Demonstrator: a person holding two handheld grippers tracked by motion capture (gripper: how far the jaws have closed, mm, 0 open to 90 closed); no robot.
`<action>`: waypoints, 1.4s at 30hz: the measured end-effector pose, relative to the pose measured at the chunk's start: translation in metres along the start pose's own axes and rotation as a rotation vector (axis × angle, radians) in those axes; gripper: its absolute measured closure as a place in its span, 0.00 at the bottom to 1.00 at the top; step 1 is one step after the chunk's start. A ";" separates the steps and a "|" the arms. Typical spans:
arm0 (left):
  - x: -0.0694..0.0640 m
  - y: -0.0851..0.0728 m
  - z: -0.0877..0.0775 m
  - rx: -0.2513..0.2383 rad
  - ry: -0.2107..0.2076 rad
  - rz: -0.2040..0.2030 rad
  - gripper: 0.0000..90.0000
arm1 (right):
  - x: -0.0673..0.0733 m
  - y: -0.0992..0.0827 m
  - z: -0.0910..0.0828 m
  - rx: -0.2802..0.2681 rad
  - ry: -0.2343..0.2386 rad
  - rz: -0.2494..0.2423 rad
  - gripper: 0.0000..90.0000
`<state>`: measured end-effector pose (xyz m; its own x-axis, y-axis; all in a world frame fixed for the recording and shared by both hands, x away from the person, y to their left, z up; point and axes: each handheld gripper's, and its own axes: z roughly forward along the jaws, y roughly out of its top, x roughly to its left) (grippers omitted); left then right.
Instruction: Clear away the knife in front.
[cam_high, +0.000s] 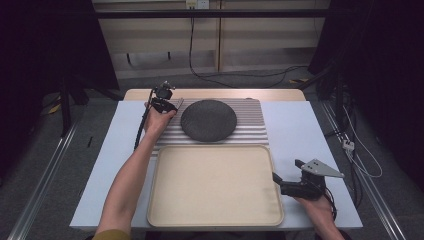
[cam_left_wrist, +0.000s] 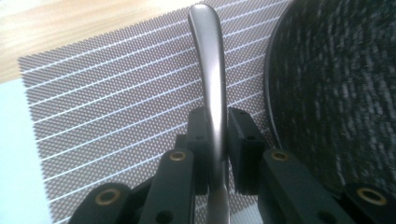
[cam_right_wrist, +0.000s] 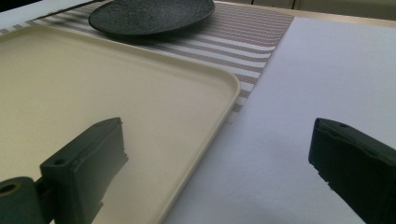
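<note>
A grey metal utensil handle (cam_left_wrist: 208, 56) stands out from between the jaws of my left gripper (cam_left_wrist: 217, 135), which is shut on it. Its other end is hidden below the jaws. That gripper (cam_high: 169, 104) hovers over the far left corner of a striped placemat (cam_high: 250, 127), just left of a dark round plate (cam_high: 208, 120). In the left gripper view the plate (cam_left_wrist: 336, 93) lies at the right on the placemat (cam_left_wrist: 116, 102). My right gripper (cam_high: 286, 171) is open with nothing in it, low beside the right rim of a cream tray (cam_high: 215, 185).
In the right gripper view the open gripper (cam_right_wrist: 217, 144) straddles the tray's rim (cam_right_wrist: 219, 107), with pale blue table cover (cam_right_wrist: 317, 79) to the right and the plate (cam_right_wrist: 149, 16) farther off. Cables run over the floor behind the table.
</note>
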<state>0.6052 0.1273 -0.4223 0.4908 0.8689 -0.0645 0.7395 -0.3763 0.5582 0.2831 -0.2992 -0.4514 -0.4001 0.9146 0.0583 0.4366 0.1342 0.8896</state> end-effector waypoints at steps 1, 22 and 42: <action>0.000 0.000 -0.003 0.002 -0.005 0.012 0.89 | 0.000 0.000 0.000 0.000 0.000 0.000 0.04; -0.017 -0.016 -0.045 -0.029 -0.048 0.052 0.89 | 0.002 0.000 -0.001 0.000 0.008 -0.008 0.04; -0.055 -0.038 -0.081 -0.034 -0.107 0.129 0.89 | 0.004 0.001 -0.001 0.000 0.007 -0.017 0.04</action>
<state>0.5127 0.1195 -0.3731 0.6281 0.7743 -0.0773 0.6522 -0.4696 0.5951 0.2813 -0.2962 -0.4496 -0.4131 0.9095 0.0468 0.4301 0.1495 0.8903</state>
